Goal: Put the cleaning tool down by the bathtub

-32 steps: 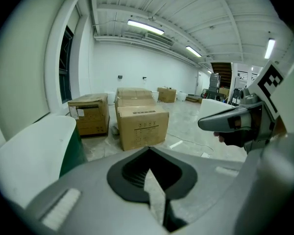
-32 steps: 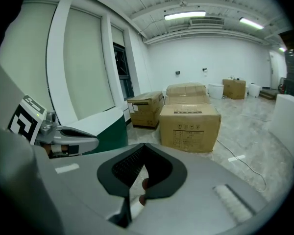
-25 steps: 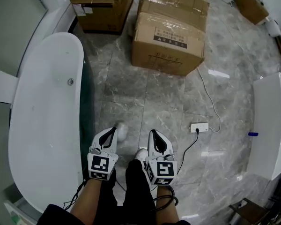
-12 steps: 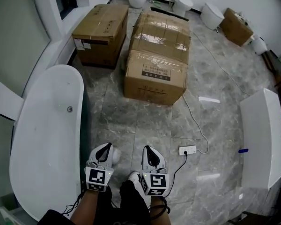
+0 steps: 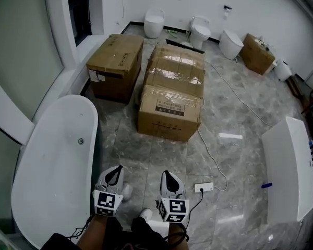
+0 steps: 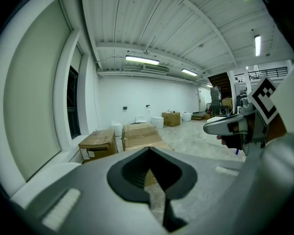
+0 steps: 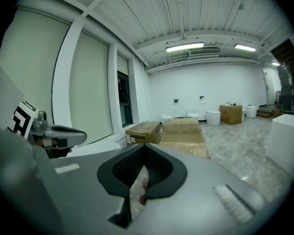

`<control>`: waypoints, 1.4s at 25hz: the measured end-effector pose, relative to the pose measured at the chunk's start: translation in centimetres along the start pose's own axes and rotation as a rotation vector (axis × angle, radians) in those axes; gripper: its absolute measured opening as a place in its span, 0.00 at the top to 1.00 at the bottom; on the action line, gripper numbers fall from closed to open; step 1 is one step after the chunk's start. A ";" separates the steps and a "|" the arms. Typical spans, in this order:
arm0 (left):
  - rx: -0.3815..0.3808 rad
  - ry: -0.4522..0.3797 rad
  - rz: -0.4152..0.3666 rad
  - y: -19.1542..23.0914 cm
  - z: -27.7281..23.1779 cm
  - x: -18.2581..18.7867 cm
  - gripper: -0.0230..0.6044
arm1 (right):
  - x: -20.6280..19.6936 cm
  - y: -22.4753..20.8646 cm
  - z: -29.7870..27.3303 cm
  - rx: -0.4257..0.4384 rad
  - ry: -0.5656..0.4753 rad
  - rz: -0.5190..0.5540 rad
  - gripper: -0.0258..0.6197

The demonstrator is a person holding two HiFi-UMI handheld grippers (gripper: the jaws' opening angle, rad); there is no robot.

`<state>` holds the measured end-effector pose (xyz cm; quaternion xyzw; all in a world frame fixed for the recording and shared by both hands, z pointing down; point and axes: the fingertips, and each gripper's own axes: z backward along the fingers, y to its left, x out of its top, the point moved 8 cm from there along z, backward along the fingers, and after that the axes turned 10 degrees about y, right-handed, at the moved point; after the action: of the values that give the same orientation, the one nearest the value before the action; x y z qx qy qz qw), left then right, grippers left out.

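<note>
No cleaning tool shows in any view. The white bathtub [image 5: 52,171] lies along the left wall in the head view, and its rim appears at the lower left of the left gripper view. My left gripper [image 5: 117,169] is held above the floor just right of the tub's near end, jaws shut with nothing in them. My right gripper [image 5: 167,174] hangs level with it a short way to the right, also shut and holding nothing. The left gripper [image 6: 148,153] and the right gripper [image 7: 144,149] both point down the room toward the cardboard boxes.
Three cardboard boxes [image 5: 170,113] stand on the marble floor ahead. A power strip [image 5: 203,187] with its cable lies right of the grippers. Another white tub-like fixture [image 5: 284,171] stands at the right with a small blue item [image 5: 266,185] on it. Toilets [image 5: 154,23] line the back wall.
The head view has lifted and pulled back, showing much more of the room. Both grippers sit lower and smaller in the frame, still side by side and shut.
</note>
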<state>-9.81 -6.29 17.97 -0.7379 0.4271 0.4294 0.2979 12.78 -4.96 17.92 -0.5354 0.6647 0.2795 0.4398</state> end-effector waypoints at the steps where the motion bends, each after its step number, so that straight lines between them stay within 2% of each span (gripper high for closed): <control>1: 0.005 -0.008 -0.001 0.0 0.4 0.4 0.96 | 0.4 0.0 0.4 0.001 -0.008 0.003 0.92; 14: 0.047 -0.133 -0.053 -0.7 4.1 4.9 0.96 | 4.2 1.1 3.9 0.044 -0.101 0.080 0.92; 22: 0.067 -0.175 -0.090 -0.8 5.0 6.6 0.96 | 6.1 0.2 5.3 0.027 -0.158 0.097 0.93; 28: 0.070 -0.210 -0.080 -0.6 5.5 8.0 0.96 | 7.4 -0.4 6.2 0.017 -0.194 0.099 0.93; 35: 0.081 -0.210 -0.099 -0.5 5.5 8.6 0.96 | 8.1 -0.7 6.3 0.023 -0.207 0.102 0.93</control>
<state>-9.14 -4.80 7.83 -0.6965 0.3736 0.4714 0.3913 14.97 -3.63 7.98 -0.4639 0.6454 0.3477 0.4974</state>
